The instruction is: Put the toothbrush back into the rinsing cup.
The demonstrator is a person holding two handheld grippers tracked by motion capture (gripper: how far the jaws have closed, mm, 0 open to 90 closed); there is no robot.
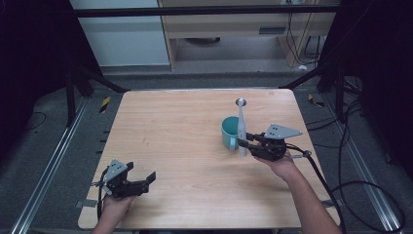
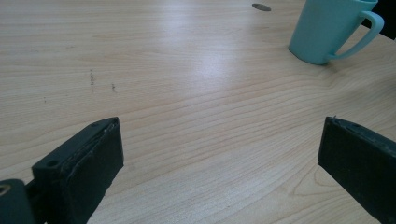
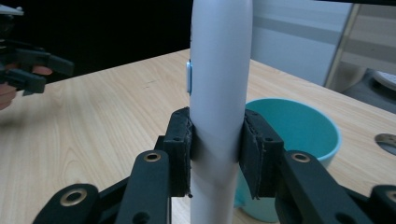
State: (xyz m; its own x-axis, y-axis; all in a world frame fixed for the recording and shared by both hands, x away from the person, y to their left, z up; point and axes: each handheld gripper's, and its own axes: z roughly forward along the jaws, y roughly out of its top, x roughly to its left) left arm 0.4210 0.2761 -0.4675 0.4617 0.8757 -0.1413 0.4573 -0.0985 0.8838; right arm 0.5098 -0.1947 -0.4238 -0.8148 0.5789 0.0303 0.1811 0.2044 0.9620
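Two steps by my read: grab the toothbrush [image 3: 219, 88], then drop it in the mug [image 1: 229, 132]. First one's done. Right tongs [image 1: 249, 141] are clamped on the white handle, pads pressed against both sides, brush upright, just beside the mug on its near side. It isn't over the mug's opening yet, so I judge the lift-over and release are left. Mug sits upright on the counter [image 1: 185, 161], right of centre, looks empty from what I see. Left tongs [image 2: 219, 154] idle at the near-left corner, jaws spread wide, holding nothing, low over bare wood.
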